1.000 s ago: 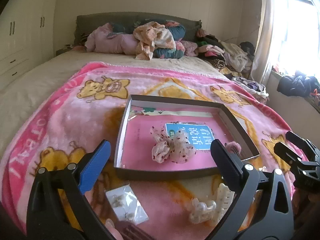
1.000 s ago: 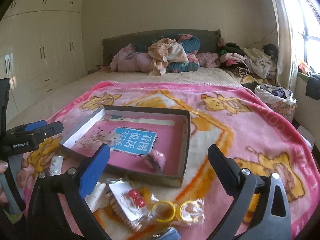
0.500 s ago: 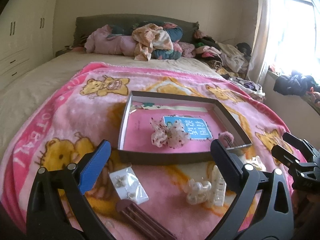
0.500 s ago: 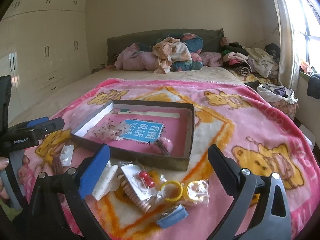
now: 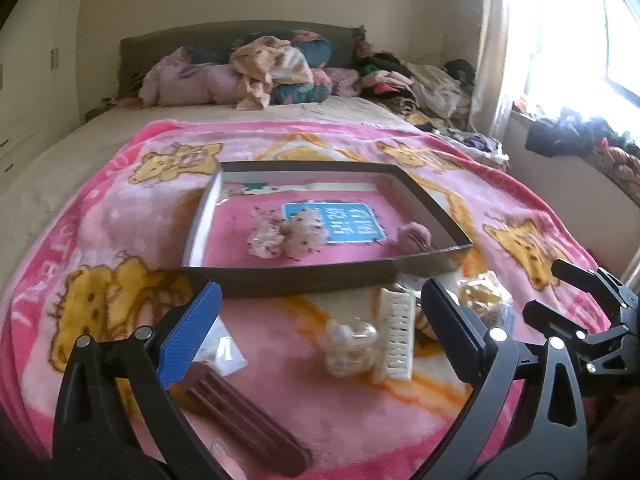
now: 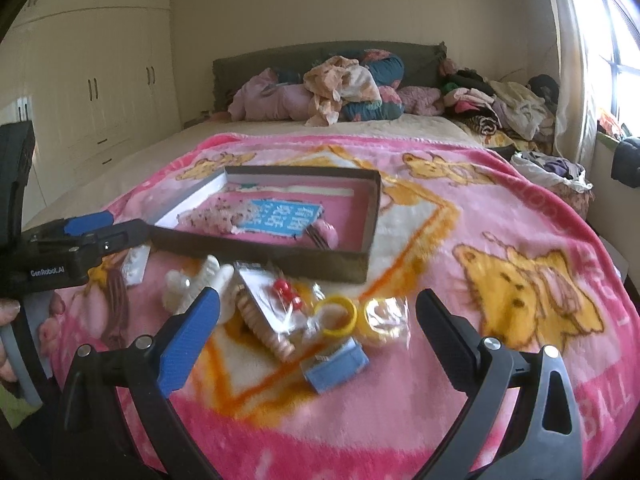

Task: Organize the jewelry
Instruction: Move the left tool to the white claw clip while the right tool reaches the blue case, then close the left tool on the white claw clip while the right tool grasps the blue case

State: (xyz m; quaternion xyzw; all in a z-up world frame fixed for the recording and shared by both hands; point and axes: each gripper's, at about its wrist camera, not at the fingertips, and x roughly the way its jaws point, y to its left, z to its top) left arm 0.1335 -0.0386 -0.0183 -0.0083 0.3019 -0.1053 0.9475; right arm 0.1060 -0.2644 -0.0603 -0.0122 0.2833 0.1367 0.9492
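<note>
A shallow dark box (image 5: 304, 278) (image 6: 280, 258) with a pink floor lies on the pink blanket and holds a floral scrunchie (image 5: 286, 232) (image 6: 216, 216) and a pink fluffy clip (image 5: 414, 236) (image 6: 324, 234). In front of it lie a white claw clip (image 5: 350, 346) (image 6: 182, 284), a white comb clip (image 5: 396, 334), a brown comb (image 5: 248, 420) (image 6: 116, 300), bagged red earrings (image 6: 286, 292), yellow rings (image 6: 340, 316) and a blue clip (image 6: 336, 366). My left gripper (image 5: 316, 332) is open above the white clips. My right gripper (image 6: 316, 332) is open over the yellow rings.
The pink bear blanket (image 6: 520, 280) covers the bed's near half. Piled clothes and pillows (image 6: 340, 88) sit at the headboard. A wardrobe (image 6: 92, 76) stands left, a window (image 5: 580, 32) right. A hand (image 6: 6, 340) holds the left gripper's handle.
Both grippers have pulled back from the box and tilted down, so the loose clips, comb and rings in front of it have come fully into view. Both stay open.
</note>
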